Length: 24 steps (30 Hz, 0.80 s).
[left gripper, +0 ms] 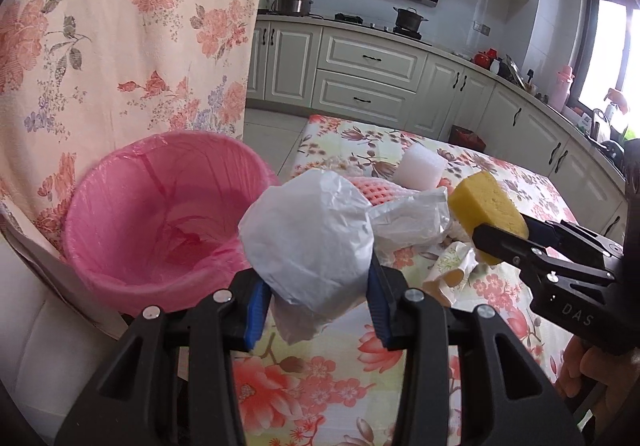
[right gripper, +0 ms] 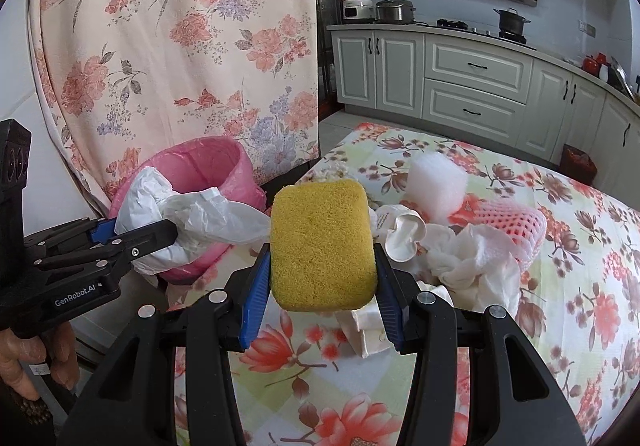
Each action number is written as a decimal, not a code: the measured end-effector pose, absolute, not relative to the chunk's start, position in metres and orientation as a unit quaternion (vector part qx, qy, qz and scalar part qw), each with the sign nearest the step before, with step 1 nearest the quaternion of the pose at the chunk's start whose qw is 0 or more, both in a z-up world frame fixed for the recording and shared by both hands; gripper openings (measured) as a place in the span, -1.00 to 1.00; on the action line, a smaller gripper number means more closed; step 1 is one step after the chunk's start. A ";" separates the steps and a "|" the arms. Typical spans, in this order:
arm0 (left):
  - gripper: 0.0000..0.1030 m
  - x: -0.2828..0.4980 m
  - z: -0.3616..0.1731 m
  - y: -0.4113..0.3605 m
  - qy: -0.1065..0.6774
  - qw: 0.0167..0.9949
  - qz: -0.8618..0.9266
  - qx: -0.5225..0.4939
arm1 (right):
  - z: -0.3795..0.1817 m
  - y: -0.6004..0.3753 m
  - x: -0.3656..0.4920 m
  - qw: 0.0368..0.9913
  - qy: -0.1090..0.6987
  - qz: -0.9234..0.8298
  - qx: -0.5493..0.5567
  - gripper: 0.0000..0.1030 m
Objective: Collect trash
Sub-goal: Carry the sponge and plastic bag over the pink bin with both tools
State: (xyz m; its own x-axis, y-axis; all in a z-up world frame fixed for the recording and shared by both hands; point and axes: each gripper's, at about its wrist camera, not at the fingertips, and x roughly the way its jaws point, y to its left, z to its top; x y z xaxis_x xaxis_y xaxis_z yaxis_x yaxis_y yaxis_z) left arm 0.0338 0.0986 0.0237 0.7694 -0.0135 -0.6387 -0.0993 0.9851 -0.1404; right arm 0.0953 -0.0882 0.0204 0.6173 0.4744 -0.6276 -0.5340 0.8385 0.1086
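so: "das" on right hand-held gripper w/ yellow sponge, "genrobot.ai" on left hand-held gripper w/ white bag.

The white plastic bag looks thin, crinkled and faintly glossy. The yellow sponge is matt, rough and porous. The bin wears a thin, shiny pink plastic liner. The tablecloth is smooth, floral-printed cloth. Near its middle lie crumpled matt tissue, a pink foam net and a white foam block. The left gripper's fingers are matt black plastic with ribbed blue pads.
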 end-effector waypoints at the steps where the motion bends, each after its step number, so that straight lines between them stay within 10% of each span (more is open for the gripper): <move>1: -0.21 0.033 0.025 0.104 0.336 0.937 0.027 -0.086 | 0.022 -0.083 0.097 0.898 0.334 0.283 -0.046 -0.10; 24: -0.21 0.026 0.041 0.225 0.309 0.935 0.126 -0.122 | 0.035 0.049 0.128 0.865 0.336 0.362 -0.089 -0.10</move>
